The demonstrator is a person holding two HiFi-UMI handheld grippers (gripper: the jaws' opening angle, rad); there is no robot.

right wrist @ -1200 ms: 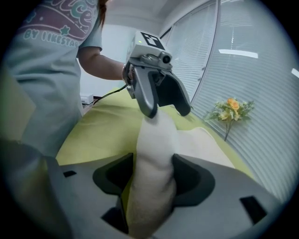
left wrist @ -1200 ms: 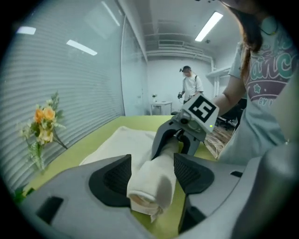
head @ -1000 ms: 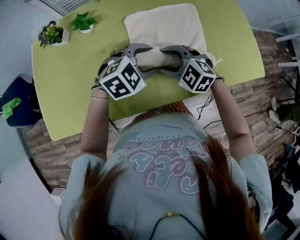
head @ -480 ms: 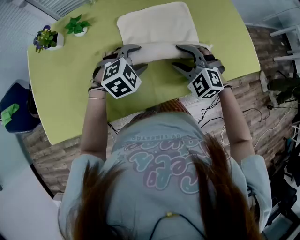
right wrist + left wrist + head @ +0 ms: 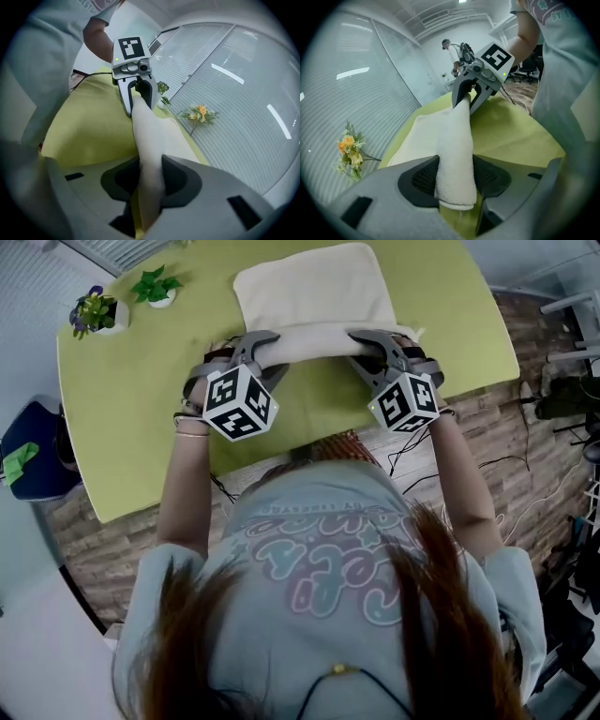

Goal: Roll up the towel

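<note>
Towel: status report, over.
Both clamped on towel: left gripper and right gripper, one per roll end, jaws just closed in. Near part rolled, far part flat on table. Far corner: plants, apart from it.

A: Items on the counter [image 5: 131, 418], far left corner?
B: Two small potted plants, side by side: one with purple flowers [image 5: 94, 312], one plain green [image 5: 157, 287].
A: Off the counter?
B: Brick-pattern floor [image 5: 94, 540]; cables [image 5: 506, 463] at right; dark blue object [image 5: 33, 451] at left, carrying a green item [image 5: 19, 454].
</note>
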